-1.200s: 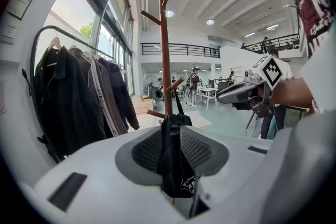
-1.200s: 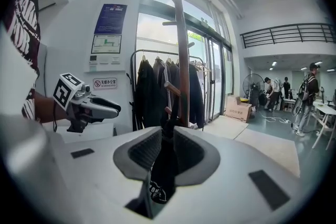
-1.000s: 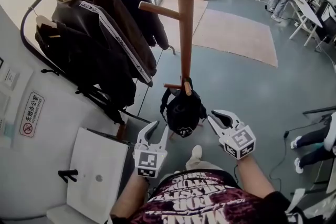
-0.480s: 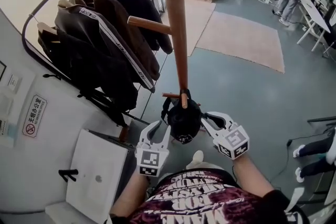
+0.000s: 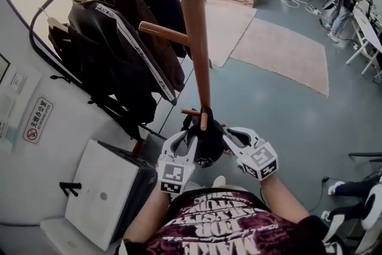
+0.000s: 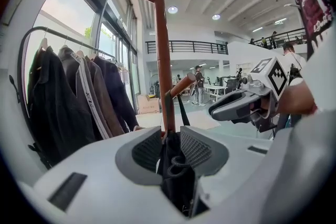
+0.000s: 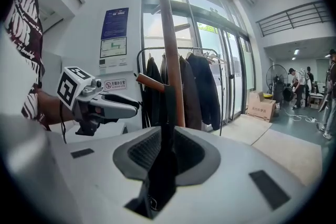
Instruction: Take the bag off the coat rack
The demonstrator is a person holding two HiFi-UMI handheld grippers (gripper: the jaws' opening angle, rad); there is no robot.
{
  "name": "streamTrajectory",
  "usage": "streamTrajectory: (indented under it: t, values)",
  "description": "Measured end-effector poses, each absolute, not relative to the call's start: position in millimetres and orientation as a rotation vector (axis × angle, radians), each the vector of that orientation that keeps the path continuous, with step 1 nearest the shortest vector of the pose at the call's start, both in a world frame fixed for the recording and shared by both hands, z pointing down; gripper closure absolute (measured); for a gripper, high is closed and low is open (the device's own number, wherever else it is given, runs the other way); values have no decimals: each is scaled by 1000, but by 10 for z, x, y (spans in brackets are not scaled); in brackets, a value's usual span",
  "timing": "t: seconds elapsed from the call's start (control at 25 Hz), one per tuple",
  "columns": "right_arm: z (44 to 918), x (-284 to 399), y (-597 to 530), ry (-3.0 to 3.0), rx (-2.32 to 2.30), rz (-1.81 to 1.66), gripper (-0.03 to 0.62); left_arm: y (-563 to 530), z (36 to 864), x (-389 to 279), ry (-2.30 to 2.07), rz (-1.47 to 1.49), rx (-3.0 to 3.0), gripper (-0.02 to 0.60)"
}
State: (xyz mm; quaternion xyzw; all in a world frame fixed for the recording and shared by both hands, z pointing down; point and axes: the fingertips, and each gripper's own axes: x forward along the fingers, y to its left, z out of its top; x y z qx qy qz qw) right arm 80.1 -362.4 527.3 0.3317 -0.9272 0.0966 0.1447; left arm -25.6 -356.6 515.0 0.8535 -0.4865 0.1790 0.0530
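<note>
Bag [image 5: 208, 143] is hanging by its strap [image 7: 168, 113] off the coat rack's [image 5: 197, 57] low peg [image 5: 204, 119]. Left claw [image 5: 183, 141] is straddling the bag body, jaws apart. Right claw [image 5: 230, 139] is straddling the strap, jaws just opening wider, probably lining up to lift it clear.

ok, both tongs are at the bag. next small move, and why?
Probably close both: the black bag, hanging on the low peg of the coat rack, sits inside the open left tongs and the right tongs, whose jaws have just been opening.
</note>
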Motion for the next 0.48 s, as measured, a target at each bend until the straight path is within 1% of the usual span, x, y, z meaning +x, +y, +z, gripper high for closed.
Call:
streamTrajectory:
  t: [0.48]
  values:
    - [5477, 622, -3874, -2671, 933, 366, 493, -3875, 5336, -99, -1460, 573, 2606, 466]
